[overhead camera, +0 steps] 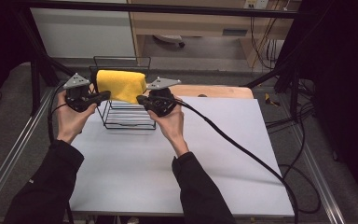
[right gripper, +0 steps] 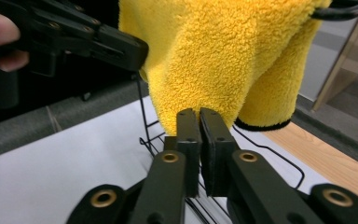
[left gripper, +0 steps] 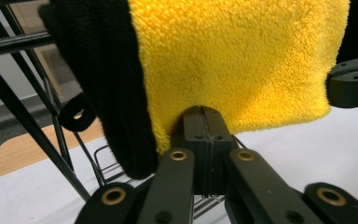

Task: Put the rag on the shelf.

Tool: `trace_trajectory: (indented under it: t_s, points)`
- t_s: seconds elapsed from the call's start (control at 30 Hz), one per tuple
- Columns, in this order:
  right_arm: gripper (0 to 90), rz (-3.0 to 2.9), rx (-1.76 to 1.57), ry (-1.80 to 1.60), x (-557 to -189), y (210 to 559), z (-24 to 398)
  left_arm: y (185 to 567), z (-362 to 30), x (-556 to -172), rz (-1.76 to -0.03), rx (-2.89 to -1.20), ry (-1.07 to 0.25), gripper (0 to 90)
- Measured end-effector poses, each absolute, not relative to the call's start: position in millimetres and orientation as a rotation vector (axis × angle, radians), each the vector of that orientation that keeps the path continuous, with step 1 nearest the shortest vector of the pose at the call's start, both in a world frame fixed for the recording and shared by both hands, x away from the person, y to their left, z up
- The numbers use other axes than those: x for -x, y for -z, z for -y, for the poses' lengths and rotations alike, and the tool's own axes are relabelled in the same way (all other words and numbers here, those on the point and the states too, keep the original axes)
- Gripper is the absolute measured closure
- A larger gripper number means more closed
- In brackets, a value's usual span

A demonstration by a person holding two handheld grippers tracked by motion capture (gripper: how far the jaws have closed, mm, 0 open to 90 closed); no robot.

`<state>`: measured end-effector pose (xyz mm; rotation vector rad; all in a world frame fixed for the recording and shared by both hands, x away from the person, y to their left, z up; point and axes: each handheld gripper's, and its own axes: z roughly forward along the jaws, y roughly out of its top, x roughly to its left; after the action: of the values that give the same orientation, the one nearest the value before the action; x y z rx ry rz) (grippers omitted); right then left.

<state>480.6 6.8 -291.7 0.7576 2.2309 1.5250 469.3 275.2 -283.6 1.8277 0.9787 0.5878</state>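
High view: two dark sleeves rise from the bottom edge over the white counter [overhead camera: 135, 163]. At centre frame the left gripper [overhead camera: 103, 95] and right gripper [overhead camera: 142, 99] each pinch a lower corner of the yellow cloth [overhead camera: 121, 85], jaws closed on its edge. The cloth drapes over the black wire rack [overhead camera: 127, 117], which blocks the space beneath it. Left gripper view shows a black cloth [left gripper: 105, 79] hanging beside the yellow one. Beyond, a wooden board [overhead camera: 214, 91] and a desk.
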Motion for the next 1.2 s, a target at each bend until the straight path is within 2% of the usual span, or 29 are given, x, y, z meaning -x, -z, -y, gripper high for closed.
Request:
trace_trajectory:
  t_s: [0.13,0.33,0.57,0.77,1.0,1.2]
  points:
    - [74.9,-2.230,-0.742,-1.567,-470.7,287.1,5.5,283.5,-279.7,-458.8,-0.964,-1.831,-0.557,84.6]
    - [51.5,-2.254,-0.769,-1.569,-453.4,284.5,36.1,293.5,-282.9,-441.4,-0.965,-1.867,-0.527,65.0]
    - [25.0,-2.259,-0.866,-1.501,-440.8,296.5,82.1,324.0,-279.2,-427.8,-0.973,-1.924,-0.436,39.0]
    - [12.6,-2.265,-0.966,-1.427,-434.6,317.6,124.3,347.3,-273.1,-420.6,-0.972,-1.958,-0.422,23.5]
    - [6.2,-2.236,-1.070,-1.427,-424.8,346.9,168.5,377.2,-262.8,-415.4,-0.978,-1.987,-0.414,6.4]
    - [2.7,-2.215,-1.124,-1.407,-410.9,373.2,201.6,403.4,-261.8,-409.0,-0.997,-2.000,-0.381,5.8]
